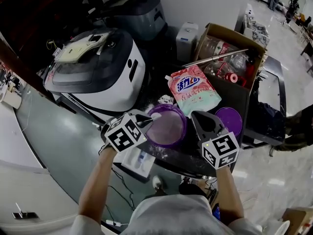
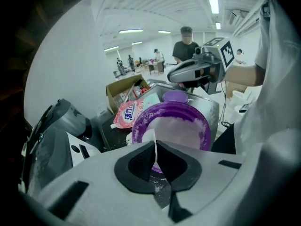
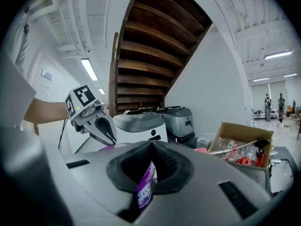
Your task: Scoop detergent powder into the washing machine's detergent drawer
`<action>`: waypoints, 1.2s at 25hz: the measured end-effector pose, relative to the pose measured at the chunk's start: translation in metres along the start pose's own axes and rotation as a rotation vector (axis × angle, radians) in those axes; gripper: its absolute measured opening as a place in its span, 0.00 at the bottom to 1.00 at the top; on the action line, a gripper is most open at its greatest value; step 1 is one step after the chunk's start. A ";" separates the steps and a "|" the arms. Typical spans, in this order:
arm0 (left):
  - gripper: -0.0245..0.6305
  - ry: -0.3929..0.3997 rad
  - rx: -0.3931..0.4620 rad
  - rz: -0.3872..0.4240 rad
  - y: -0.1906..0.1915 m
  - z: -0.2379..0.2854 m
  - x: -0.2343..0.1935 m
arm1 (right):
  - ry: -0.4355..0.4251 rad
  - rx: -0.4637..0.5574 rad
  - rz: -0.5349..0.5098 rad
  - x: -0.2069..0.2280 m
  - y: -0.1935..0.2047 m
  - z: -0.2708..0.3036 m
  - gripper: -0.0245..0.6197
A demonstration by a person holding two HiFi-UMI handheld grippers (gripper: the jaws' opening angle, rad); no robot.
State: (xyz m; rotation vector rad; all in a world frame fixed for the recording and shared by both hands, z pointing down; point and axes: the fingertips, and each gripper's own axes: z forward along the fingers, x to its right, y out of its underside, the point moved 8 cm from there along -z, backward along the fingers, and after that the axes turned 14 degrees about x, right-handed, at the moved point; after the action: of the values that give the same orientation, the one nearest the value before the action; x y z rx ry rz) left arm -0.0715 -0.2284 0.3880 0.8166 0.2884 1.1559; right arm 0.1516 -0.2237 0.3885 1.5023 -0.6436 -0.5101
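Purple tub [image 1: 166,127] of white detergent powder [image 2: 176,131] sits on the dark table [image 1: 234,99], between the two grippers.

Left gripper [image 1: 146,122] at the tub's left rim. Its jaws are pinched together on a thin white strip [image 2: 154,147], seen edge-on and standing upright just in front of the powder. Only that sliver shows — the rest of the piece lies under the jaws, so its shape cannot be made out.

Right gripper [image 1: 196,117] at the tub's right rim, jaws clamped on the tub's wall. A band of purple with a label shows between the pads; the print is too blurred to read.

White washing machine [image 1: 98,70] stands to the left, below table level, well apart from the tub. Grey machine [image 1: 137,13] behind it. Which part is the detergent drawer — cannot tell from here.

Pink detergent pouch [image 1: 193,87] lies just behind the tub, purple lid [image 1: 230,120] beside the right gripper, cardboard box [image 1: 222,35] farther back.
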 end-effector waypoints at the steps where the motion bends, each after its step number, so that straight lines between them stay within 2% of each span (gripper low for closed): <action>1: 0.06 0.015 -0.021 0.007 -0.001 0.003 -0.001 | -0.002 -0.004 0.000 0.001 0.001 0.000 0.03; 12: 0.06 0.171 -0.234 0.028 0.007 0.027 0.008 | -0.032 -0.037 -0.001 0.006 0.015 0.004 0.03; 21: 0.06 0.263 -0.350 0.039 0.006 0.035 0.006 | -0.043 -0.032 0.016 0.012 0.016 0.011 0.03; 30: 0.06 0.365 -0.389 0.030 0.003 0.043 0.005 | -0.025 -0.035 0.027 0.022 0.021 0.011 0.03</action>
State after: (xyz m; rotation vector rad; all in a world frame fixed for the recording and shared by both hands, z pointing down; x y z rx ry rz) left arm -0.0467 -0.2418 0.4205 0.2667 0.3376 1.3355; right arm 0.1586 -0.2463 0.4109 1.4543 -0.6702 -0.5175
